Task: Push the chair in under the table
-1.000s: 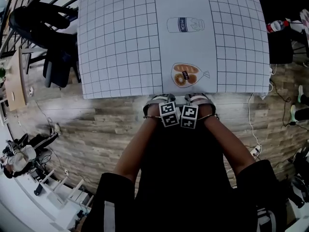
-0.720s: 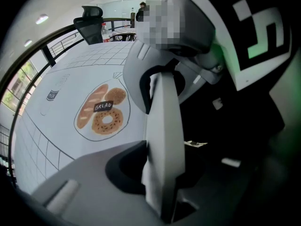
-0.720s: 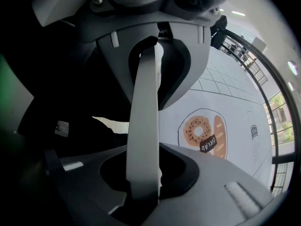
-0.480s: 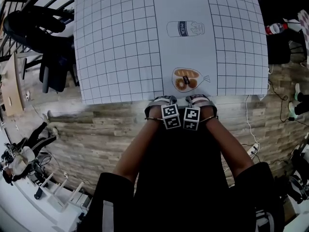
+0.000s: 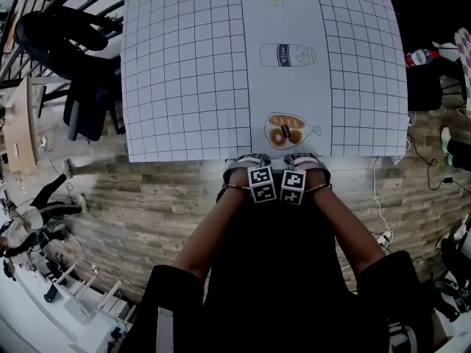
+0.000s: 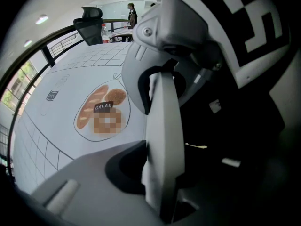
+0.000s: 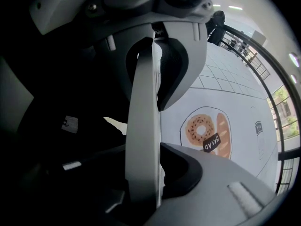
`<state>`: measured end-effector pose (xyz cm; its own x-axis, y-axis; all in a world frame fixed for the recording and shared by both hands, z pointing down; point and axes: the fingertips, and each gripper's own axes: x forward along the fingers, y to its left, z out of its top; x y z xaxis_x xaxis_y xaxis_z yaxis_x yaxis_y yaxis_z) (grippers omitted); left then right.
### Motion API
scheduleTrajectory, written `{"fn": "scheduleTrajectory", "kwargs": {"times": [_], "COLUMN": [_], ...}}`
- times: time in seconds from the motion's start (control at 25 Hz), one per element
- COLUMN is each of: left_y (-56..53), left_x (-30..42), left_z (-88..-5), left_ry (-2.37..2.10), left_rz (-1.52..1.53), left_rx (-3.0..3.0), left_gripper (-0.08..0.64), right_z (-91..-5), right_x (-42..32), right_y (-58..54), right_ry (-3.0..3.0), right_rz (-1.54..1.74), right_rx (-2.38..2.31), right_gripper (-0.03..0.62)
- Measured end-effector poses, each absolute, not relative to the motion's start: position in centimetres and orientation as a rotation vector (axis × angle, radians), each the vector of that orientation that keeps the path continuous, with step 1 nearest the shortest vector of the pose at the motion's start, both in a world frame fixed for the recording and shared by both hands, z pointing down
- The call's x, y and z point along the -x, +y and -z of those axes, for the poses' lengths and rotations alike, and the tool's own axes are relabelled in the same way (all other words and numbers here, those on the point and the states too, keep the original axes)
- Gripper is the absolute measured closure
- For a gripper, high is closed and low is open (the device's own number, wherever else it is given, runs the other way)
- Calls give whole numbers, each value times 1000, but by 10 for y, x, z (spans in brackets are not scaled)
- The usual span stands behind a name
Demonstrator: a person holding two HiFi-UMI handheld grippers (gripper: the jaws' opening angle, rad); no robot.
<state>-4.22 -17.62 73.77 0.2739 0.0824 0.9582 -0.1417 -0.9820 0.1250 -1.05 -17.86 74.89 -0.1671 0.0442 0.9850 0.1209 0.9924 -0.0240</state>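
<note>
Over the last second we have crept forward. The table (image 5: 184, 72) now sits a little lower and nearer in the head view, and more of its far end shows. The left gripper (image 5: 246, 160) and right gripper (image 5: 305, 158) stay side by side, and their tips now meet the table's near edge, just in front of the bread drawing (image 5: 288, 129).

The chair (image 5: 276, 226) is the black mass between our forearms, directly on the near side of both grippers. Its far part appears to reach the table edge, though we cannot see how much of it lies under the top. In each gripper view the same dark surface fills the inner side, right beside the jaws.

Both pairs of jaws stand closed, with no gap showing between them. We see nothing clamped in either pair, so they seem to bear on the chair rather than hold it.

We judge the push to be nearly finished. Only a strip of wooden floor (image 5: 147, 197) separates us from the table, and with the grippers at the edge there is little travel left.
</note>
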Motion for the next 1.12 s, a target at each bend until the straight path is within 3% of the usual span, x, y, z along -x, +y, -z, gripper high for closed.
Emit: {"fn": "scheduleTrajectory", "kwargs": {"times": [0.76,1.12], "left_y": [-181,-216], "left_x": [48,57], "left_z": [-666,-589], "left_ry": [-368,-808], "left_rz": [-1590,-1011], "left_rx": [-2405,-2348], "left_gripper": [412,441], "right_z": [-654,-585], "right_x": [17,-7], "right_y": [-194,-238], "right_ry": [-1980,-2177], "right_rz": [-109,-275], "right_rx": [-89,-391], "right_gripper": [463,463]}}
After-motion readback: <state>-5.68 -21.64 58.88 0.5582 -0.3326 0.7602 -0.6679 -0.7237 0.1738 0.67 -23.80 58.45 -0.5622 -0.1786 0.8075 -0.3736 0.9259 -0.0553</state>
